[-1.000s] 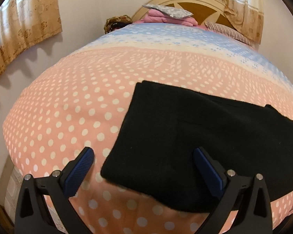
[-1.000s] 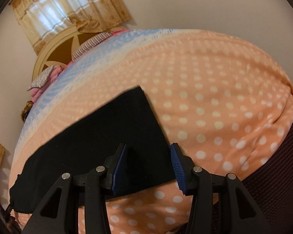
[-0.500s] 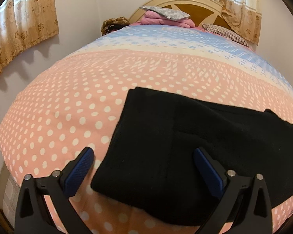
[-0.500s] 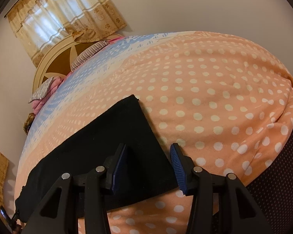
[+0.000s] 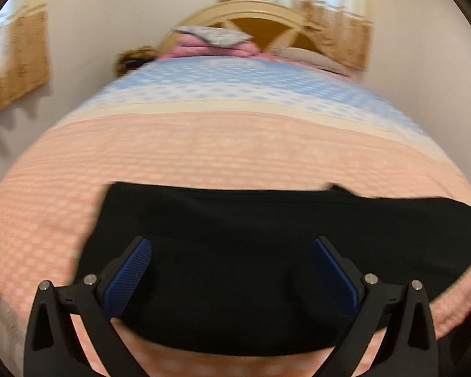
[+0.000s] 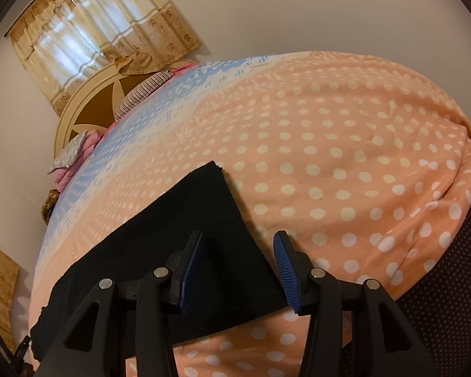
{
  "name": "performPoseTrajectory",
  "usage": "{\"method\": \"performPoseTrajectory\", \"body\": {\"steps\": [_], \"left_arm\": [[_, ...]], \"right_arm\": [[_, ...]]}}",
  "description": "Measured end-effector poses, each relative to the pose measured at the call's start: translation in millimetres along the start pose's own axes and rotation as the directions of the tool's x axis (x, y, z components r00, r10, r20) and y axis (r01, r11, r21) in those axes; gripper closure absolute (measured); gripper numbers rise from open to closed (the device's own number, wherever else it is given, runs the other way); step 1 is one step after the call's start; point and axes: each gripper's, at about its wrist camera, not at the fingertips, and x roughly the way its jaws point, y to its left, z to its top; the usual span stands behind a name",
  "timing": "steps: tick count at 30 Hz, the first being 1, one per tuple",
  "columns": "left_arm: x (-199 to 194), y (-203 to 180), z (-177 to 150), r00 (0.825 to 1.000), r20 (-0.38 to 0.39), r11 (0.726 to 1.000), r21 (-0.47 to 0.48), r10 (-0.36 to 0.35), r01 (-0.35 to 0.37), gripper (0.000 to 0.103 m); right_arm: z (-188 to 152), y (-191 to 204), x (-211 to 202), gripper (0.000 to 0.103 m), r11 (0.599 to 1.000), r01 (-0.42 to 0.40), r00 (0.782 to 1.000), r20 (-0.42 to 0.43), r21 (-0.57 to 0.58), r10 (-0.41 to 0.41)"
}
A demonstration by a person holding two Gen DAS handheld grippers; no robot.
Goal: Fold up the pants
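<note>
Black pants (image 5: 251, 245) lie flat in a long strip along the near edge of a bed with a peach polka-dot cover (image 5: 172, 150). My left gripper (image 5: 232, 267) is open wide and empty, hovering over the pants near their left end. In the right wrist view the pants (image 6: 179, 229) run from lower left up to a corner. My right gripper (image 6: 238, 267) is open and empty, over the pants' right end, straddling their right edge. The left wrist view is blurred by motion.
The bed cover (image 6: 345, 157) turns blue and white toward the headboard (image 5: 260, 22). Pink bedding and a grey pillow (image 5: 213, 36) lie at the head. Curtains (image 6: 94, 31) hang behind. A dark dotted surface (image 6: 455, 298) lies at the right bed edge.
My left gripper has swung right, so the pants now sit centred beneath it instead of to its right. My right gripper has shifted slightly; both stayed open.
</note>
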Motion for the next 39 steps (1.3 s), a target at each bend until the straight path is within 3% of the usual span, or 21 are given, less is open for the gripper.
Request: {"method": "performPoseTrajectory", "body": {"steps": [3, 6, 11, 21, 24, 27, 33, 39], "left_arm": [[3.4, -30.4, -3.1, 0.996, -0.015, 0.994, 0.062, -0.09, 0.09, 0.0], [10.2, -66.0, -5.1, 0.992, -0.04, 0.984, 0.131, -0.119, 0.123, 0.0], [11.8, -85.5, 0.6, 0.986, -0.045, 0.978, 0.13, -0.16, 0.164, 0.0], [19.7, -89.8, -8.0, 0.99, -0.07, 0.985, 0.109, -0.125, 0.132, 0.0], [23.8, -99.0, -10.2, 0.99, -0.068, 0.979, 0.151, -0.125, 0.134, 0.0], [36.2, -102.8, -13.2, 0.987, -0.113, 0.98, 0.147, -0.115, 0.131, 0.0], [39.4, -105.0, -19.0, 0.988, -0.116, 0.98, 0.161, -0.1, 0.118, 0.0], [37.0, -103.9, -18.6, 0.988, -0.115, 0.981, 0.154, -0.099, 0.116, 0.0]], "right_arm": [[4.5, -2.1, -4.9, 0.055, 1.0, -0.028, 0.999, 0.017, -0.01, 0.028], [11.6, -6.2, -6.3, 0.056, 0.999, -0.039, 0.999, 0.022, -0.032, 0.04], [19.5, -8.2, -4.9, 0.056, 0.998, -0.05, 0.998, 0.024, -0.05, 0.051], [36.0, -0.9, 27.9, 0.057, 0.985, -0.119, 0.993, -0.033, -0.127, 0.115], [37.4, 6.0, 34.5, 0.068, 0.972, -0.183, 0.982, -0.081, -0.147, 0.173], [35.4, 13.0, 40.0, 0.068, 0.964, -0.175, 0.982, -0.102, -0.201, 0.157], [51.2, -14.6, 52.8, 0.076, 0.952, -0.304, 0.944, -0.139, -0.021, 0.298], [50.2, 3.7, 58.1, 0.078, 0.958, -0.247, 0.963, -0.145, -0.148, 0.226]]}}
